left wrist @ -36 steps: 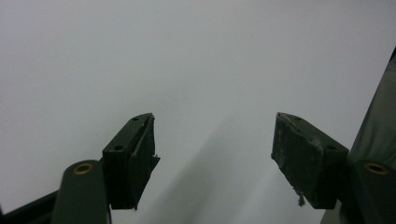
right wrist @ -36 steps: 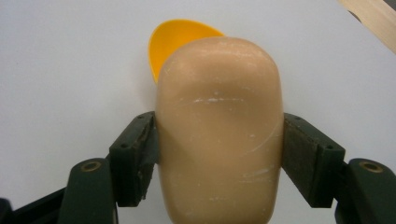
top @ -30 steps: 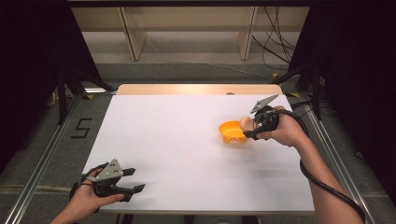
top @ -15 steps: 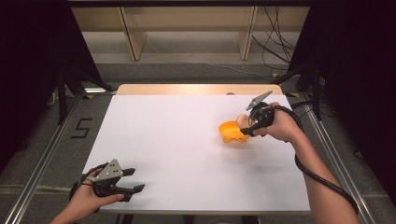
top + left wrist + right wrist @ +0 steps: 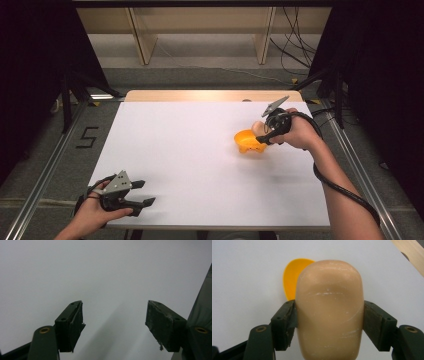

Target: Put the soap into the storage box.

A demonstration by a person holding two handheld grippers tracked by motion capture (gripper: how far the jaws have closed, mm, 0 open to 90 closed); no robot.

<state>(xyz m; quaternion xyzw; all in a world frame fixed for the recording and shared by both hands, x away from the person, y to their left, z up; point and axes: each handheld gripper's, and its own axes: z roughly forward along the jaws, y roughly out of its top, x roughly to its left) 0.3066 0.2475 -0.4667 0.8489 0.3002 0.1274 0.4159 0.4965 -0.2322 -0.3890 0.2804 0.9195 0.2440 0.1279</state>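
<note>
A tan egg (image 5: 329, 312) is clamped by the right gripper (image 5: 329, 325) just above the orange bowl (image 5: 248, 141). The left gripper (image 5: 113, 322) is held released, with nothing between its pads, over the white table (image 5: 190, 150).

So the beige rounded lump (image 5: 329, 312) in the right tongs' (image 5: 329, 322) view runs off the bottom edge, so its lower end is cut off, and it covers most of the orange bowl (image 5: 292, 280) behind it, just a sliver peeking out on the left. From the high view the lump (image 5: 257, 127) is too small to tell what it is. The left tongs (image 5: 113, 320) have their bases clipped by the bottom edge, and both forearms run off the near edge of the high view.
</note>
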